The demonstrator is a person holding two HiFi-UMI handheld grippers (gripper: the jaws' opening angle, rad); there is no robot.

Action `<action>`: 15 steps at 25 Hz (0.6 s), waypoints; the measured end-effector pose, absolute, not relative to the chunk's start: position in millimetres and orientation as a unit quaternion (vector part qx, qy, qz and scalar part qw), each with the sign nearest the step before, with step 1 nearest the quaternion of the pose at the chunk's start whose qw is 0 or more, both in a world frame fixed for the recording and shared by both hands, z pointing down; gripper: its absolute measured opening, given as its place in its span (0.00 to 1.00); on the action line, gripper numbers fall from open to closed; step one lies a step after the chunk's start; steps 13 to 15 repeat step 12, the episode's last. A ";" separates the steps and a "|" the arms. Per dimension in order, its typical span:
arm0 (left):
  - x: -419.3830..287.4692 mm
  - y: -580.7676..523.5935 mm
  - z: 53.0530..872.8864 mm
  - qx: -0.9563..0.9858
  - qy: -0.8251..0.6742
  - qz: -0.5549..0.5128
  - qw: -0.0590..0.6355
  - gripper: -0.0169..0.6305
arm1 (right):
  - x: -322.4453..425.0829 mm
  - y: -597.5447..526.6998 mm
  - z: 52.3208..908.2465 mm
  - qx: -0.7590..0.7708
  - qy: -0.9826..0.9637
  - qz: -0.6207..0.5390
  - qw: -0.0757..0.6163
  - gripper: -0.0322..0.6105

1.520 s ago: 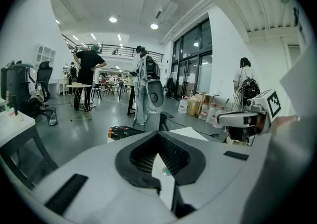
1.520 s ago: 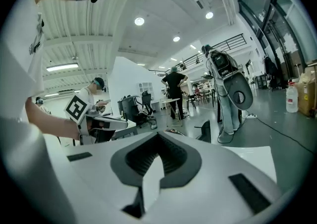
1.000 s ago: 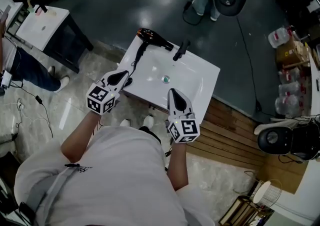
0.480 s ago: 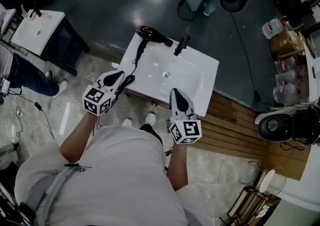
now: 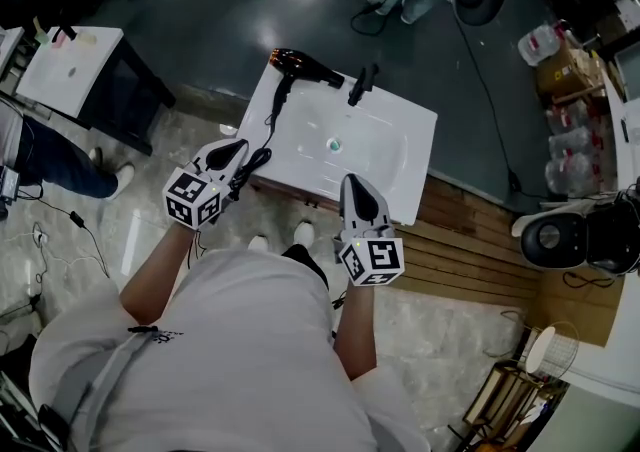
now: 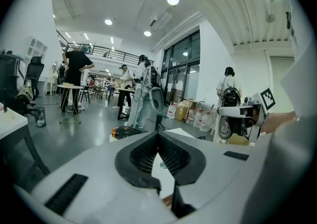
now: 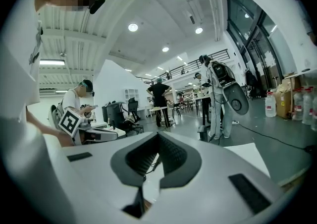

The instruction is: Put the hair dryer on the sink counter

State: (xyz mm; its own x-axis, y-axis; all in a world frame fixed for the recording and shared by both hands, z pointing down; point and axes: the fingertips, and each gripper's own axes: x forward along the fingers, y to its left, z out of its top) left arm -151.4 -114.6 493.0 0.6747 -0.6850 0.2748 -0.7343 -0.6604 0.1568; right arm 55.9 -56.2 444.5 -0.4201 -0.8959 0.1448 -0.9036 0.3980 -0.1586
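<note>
White sink surface (image 5: 395, 155) fills the middle of the head view. The black hair dryer (image 5: 305, 68) lies on its upper left corner, just where it lay a second ago, with its cord (image 5: 270, 125) trailing down the left edge. The left gripper (image 5: 236, 150) and right gripper (image 5: 352, 186) have barely shifted at the near edge, so the placing looks done. In the left gripper view the fingers are closed on nothing, and the dryer's orange end shows beyond them. In the right gripper view the fingers are closed and empty, and the dryer is unseen.
</note>
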 end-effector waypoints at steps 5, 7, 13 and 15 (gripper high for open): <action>-150.1 -120.0 493.7 0.907 -0.388 0.099 0.127 0.03 | 58.8 -59.6 444.0 0.543 -0.833 0.105 0.023 0.06; -149.7 -122.4 494.0 0.908 -0.387 0.104 0.122 0.03 | 58.5 -62.2 443.3 0.544 -0.832 0.104 0.023 0.06; -151.1 -128.1 501.2 0.906 -0.389 0.118 0.116 0.03 | 56.6 -68.4 445.3 0.544 -0.832 0.103 0.027 0.06; -151.1 -128.1 501.2 0.906 -0.389 0.118 0.116 0.03 | 56.6 -68.4 445.3 0.544 -0.832 0.103 0.027 0.06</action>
